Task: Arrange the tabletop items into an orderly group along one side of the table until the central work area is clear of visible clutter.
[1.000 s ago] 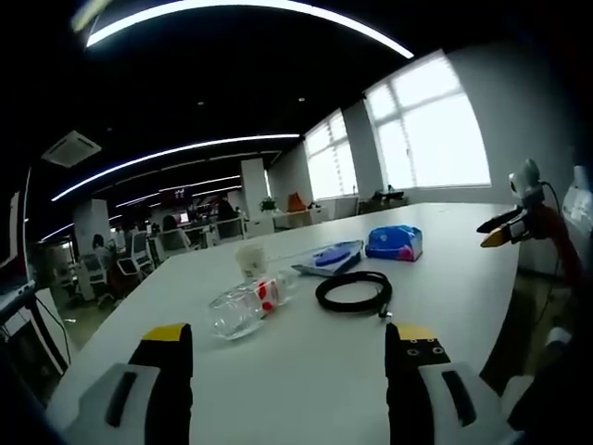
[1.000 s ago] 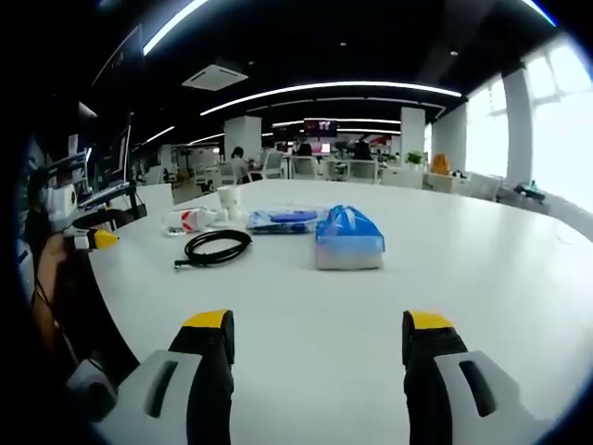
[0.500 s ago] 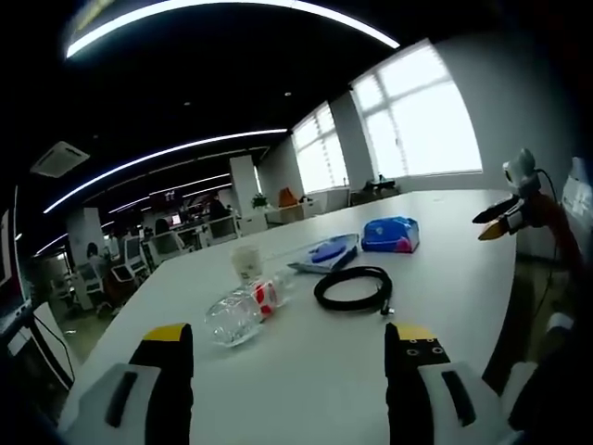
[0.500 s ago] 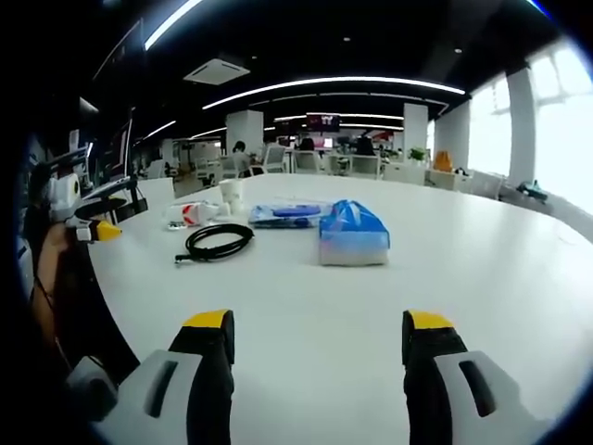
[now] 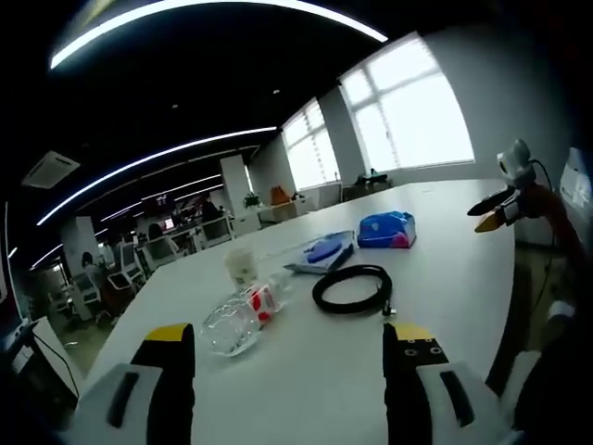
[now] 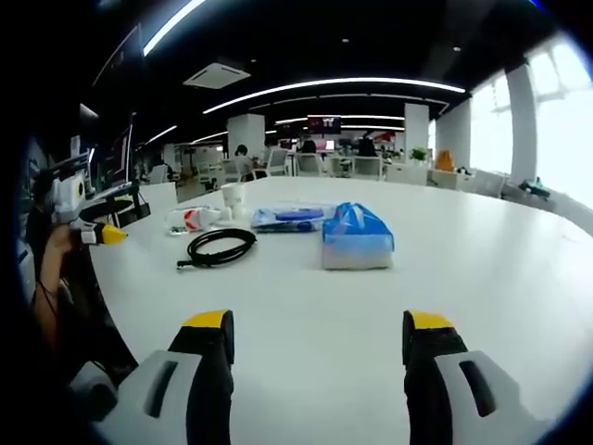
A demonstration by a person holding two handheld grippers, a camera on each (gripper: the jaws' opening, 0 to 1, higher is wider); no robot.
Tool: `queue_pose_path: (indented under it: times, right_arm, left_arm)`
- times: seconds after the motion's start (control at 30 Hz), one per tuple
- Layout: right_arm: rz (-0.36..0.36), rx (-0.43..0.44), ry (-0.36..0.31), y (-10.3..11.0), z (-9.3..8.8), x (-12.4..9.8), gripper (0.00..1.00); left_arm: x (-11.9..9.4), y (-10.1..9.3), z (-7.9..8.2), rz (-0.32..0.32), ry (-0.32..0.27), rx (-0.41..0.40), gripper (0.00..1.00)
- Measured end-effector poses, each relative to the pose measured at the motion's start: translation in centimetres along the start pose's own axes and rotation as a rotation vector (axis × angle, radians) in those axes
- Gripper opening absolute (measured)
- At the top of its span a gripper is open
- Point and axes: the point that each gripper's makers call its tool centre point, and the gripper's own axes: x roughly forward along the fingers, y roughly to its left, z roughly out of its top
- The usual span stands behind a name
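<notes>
On the white table lie a clear plastic bottle with a red label, a white paper cup, a coiled black cable, a flat blue packet and a blue tissue pack. My left gripper is open above the near table edge, short of the bottle and cable. In the right gripper view the tissue pack, cable, blue packet, bottle and cup lie ahead. My right gripper is open over bare table. The left gripper enters from the left.
The right gripper shows at the right of the left gripper view, held by a person's arm. The table stretches wide and bare to the right. Office desks, chairs and people stand far behind; windows line one wall.
Both cameras have shifted slightly; in the left gripper view the scene has tilted and the items sit a little lower. No item has moved on the table. Both grippers stay open.
</notes>
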Motion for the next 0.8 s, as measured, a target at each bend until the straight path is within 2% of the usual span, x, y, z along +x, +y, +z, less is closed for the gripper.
queue_pose_path:
  times: [0.8]
  right_arm:
    - [0.0, 0.002, 0.02, -0.3, -0.4, 0.2, 0.68]
  left_arm:
    - [2.3, 0.0, 1.2, -0.054, 0.019, 0.061, 0.81]
